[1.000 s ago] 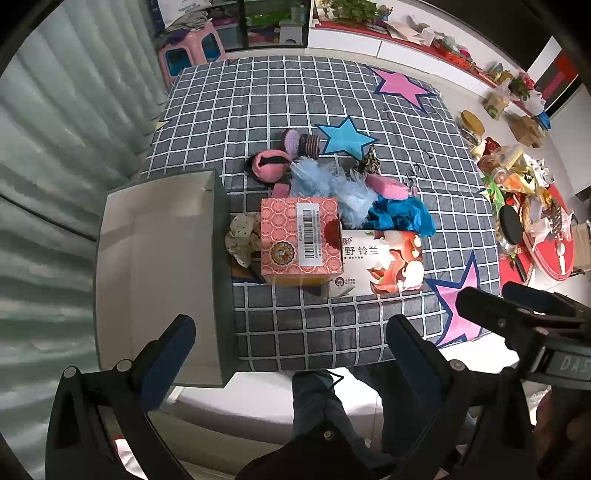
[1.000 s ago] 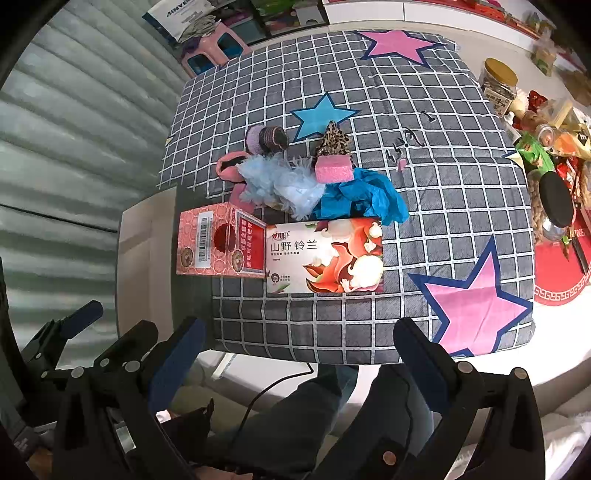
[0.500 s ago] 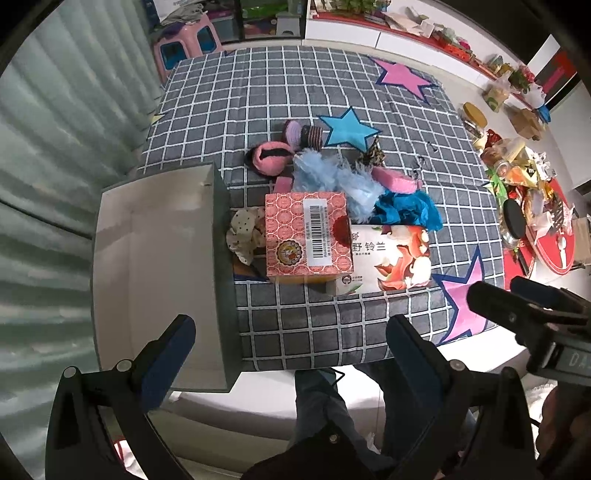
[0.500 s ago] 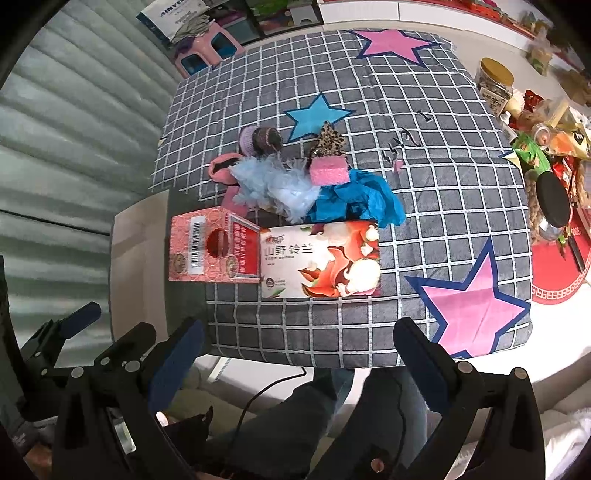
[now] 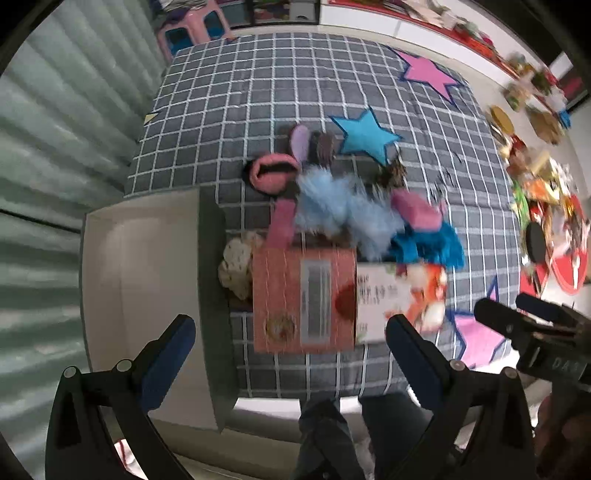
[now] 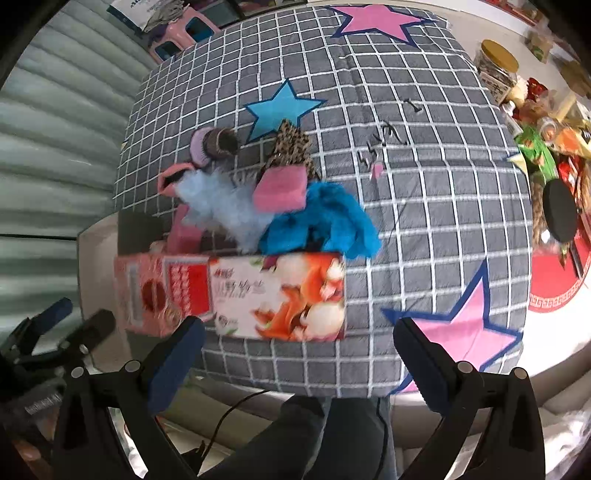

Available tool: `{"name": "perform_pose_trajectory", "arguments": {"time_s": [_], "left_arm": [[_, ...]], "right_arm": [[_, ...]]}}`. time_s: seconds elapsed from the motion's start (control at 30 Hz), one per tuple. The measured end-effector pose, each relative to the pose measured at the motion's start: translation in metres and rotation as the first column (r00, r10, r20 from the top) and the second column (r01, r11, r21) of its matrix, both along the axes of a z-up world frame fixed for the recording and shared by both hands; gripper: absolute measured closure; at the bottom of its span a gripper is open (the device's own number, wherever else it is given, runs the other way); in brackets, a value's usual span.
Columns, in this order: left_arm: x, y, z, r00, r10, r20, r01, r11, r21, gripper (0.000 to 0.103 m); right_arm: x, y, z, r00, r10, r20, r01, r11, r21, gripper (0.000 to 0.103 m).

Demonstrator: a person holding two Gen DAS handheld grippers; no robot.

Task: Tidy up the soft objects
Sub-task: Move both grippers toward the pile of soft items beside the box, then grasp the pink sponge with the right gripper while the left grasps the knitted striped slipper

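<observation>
A heap of soft things lies on the grey checked cloth: a light blue fluffy piece (image 5: 343,214) (image 6: 225,206), a bright blue cloth (image 5: 432,243) (image 6: 325,221), a pink sponge (image 6: 280,188), a pink scrunchie (image 5: 271,173), a purple and brown roll (image 6: 214,142), a leopard-print piece (image 6: 290,147) and a cream lace piece (image 5: 240,264). In front stand a pink box (image 5: 304,299) and a floral tissue box (image 6: 280,295). An empty white box (image 5: 144,291) sits at the left. My left gripper (image 5: 288,350) and right gripper (image 6: 299,354) are open and empty, above the table's near edge.
Jars, packets and a red mat (image 6: 554,280) crowd a low table at the right. A pink stool (image 5: 192,26) stands beyond the far edge. A ribbed green wall (image 5: 48,147) runs along the left. My legs show below the table edge.
Both grippers have moved forward and down toward the boxes and the heap, which now look larger. Nothing on the table has moved.
</observation>
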State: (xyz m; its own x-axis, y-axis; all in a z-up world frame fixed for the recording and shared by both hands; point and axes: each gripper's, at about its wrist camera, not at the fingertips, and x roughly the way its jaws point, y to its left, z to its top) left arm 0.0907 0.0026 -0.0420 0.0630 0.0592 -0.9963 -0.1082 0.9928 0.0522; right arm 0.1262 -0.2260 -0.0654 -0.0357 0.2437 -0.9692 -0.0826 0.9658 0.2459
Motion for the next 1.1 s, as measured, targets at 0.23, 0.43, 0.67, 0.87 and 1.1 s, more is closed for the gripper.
{"name": "perform_pose_trajectory", "arguments": {"time_s": [0.23,0.43,0.67,0.87,1.1], "left_arm": [[0.062,0.003,-0.011,0.998,0.056,0.015,-0.055,0.998,-0.019,0.000],[0.123,-0.006,-0.041,0.999,0.036,-0.011,-0.036,0.999,0.019,0.000],[0.181,-0.021,-0.100,0.996,-0.013,-0.094,0.016,1.000,0.025,0.000],[0.211,-0.022,-0.140,0.990,-0.024,-0.142,0.027,0.999,0.019,0.000],[0.229,-0.029,-0.174,0.981,-0.035,-0.191,0.038,0.999,0.013,0.003]], "right_arm": [[0.049,-0.001,-0.015,0.999,0.045,-0.005,-0.045,0.999,0.001,0.000],[0.078,0.008,-0.049,0.995,0.067,-0.078,-0.066,0.998,0.013,0.000],[0.101,0.028,-0.084,0.985,0.103,-0.138,-0.098,0.994,0.040,0.000],[0.119,0.040,-0.114,0.970,0.102,-0.219,-0.087,0.993,0.077,0.000],[0.123,0.045,-0.137,0.946,0.107,-0.305,-0.072,0.990,0.124,0.000]]}}
